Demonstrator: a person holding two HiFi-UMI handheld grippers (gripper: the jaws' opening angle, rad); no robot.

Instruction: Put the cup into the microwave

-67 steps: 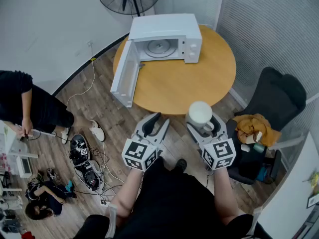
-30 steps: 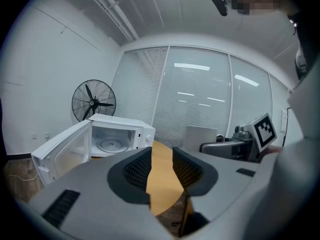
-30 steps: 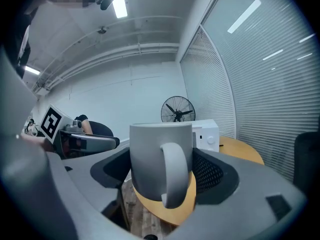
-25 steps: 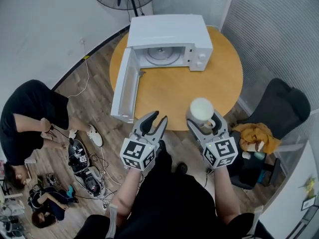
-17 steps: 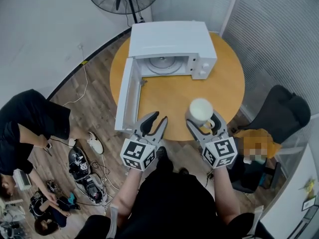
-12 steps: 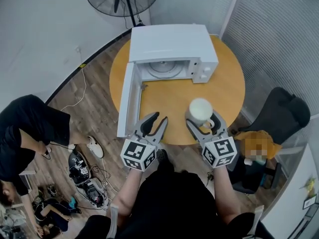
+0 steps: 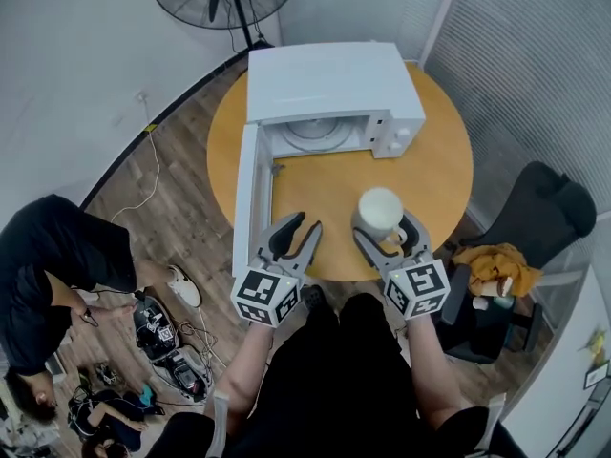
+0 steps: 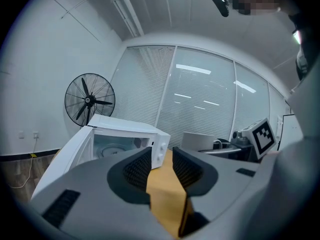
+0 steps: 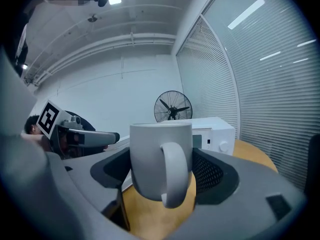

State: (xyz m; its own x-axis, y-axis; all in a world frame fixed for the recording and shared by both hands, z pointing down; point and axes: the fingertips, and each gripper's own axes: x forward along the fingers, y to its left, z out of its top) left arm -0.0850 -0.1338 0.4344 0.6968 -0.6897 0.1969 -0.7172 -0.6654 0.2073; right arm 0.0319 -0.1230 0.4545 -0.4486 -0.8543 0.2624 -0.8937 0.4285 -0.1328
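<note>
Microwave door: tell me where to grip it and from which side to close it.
Grip the microwave door at its free end, nearest you, probably from above, one jaw on each face. It stands open as a thin upright panel, hinged to the microwave at its far end, so the near end should swing easiest. The open left gripper hangs beside that end.
</note>
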